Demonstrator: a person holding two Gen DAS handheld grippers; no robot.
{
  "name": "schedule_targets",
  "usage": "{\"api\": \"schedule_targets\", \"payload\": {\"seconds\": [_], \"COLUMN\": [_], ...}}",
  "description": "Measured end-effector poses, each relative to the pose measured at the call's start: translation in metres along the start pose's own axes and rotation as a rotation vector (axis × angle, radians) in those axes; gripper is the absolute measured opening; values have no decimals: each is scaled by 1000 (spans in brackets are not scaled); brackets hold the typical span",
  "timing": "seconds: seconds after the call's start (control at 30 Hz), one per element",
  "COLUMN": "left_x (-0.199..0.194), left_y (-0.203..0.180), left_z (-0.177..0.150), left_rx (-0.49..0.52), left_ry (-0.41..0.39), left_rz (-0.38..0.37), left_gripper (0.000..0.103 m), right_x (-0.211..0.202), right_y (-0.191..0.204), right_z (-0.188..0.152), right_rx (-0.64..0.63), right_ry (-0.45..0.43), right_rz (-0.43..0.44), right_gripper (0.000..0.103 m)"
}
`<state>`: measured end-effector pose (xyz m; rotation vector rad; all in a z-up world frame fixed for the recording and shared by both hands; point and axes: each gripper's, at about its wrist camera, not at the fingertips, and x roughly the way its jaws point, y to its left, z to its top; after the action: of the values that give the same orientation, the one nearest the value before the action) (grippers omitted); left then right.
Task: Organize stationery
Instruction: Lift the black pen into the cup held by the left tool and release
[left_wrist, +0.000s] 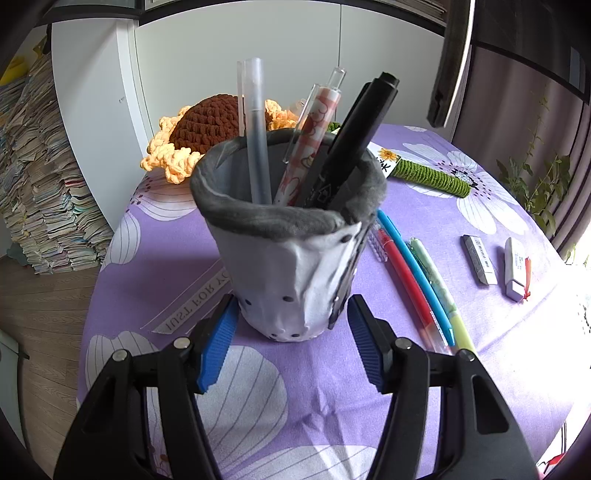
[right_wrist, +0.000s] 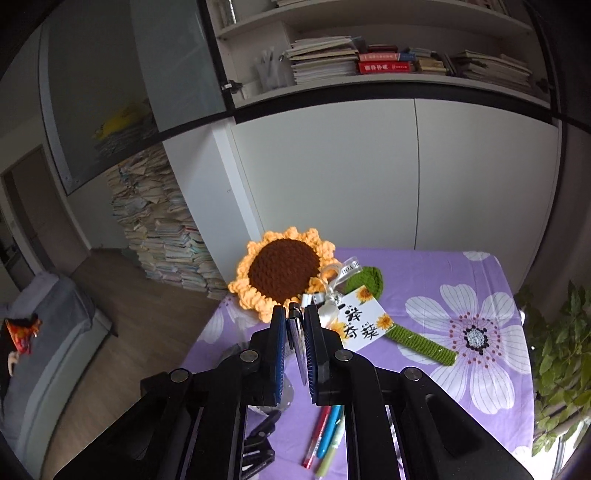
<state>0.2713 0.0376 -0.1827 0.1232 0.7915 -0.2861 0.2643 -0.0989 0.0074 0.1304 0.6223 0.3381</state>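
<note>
Purple cloth with white flowers covers the table (left_wrist: 332, 398), which stands before white cabinets and a tall stack of books on a wood floor.

Nearest in the left wrist view, the left gripper (left_wrist: 291, 339) has its blue pads (left_wrist: 218, 343) on either side of the base of the grey felt cup (left_wrist: 291, 280); the left pad touches the wall, the right sits just beside it, so whether it squeezes I cannot tell. The cup stands upright and holds a frosted pen (left_wrist: 258, 133), a pink patterned pen (left_wrist: 310, 147) and a black marker (left_wrist: 354, 136), all leaning out of its rim. Right of the cup, three pens (left_wrist: 417, 284), red, blue and green, lie side by side on the cloth. Farther right lie two erasers (left_wrist: 495, 266), apart from each other.

In the right wrist view, the right gripper (right_wrist: 295, 347) is clenched on a dark clear-barrelled pen (right_wrist: 294, 325), its tip poking up between the pads, held above the table. Below it the three pens show again.

Beyond, a crocheted sunflower (right_wrist: 284, 273) lies at the table's far edge with a white card (right_wrist: 364, 325) over its green stem (right_wrist: 424, 345).
</note>
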Motion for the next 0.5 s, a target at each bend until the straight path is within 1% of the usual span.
{"api": "schedule_targets", "payload": {"seconds": [0.13,0.3,0.37,0.5], "left_x": [0,-1,-1,-1], "left_y": [0,0,0,0], "left_z": [0,0,0,0], "left_rx": [0,0,-1,-3], "left_ry": [1,1,2,-2], "left_rz": [0,-1,-1,-2], "left_gripper": [60,60,60,59], "right_x": [-4,5,15,45], "right_y": [20,39,43,41], "right_z": [14,17,14,-1], "right_rx": [-28,-73,-80,-82], "right_ry": [-33,-55,-36,54], "right_rz": [62,119,123,108], "right_gripper": [11,11,11,11]}}
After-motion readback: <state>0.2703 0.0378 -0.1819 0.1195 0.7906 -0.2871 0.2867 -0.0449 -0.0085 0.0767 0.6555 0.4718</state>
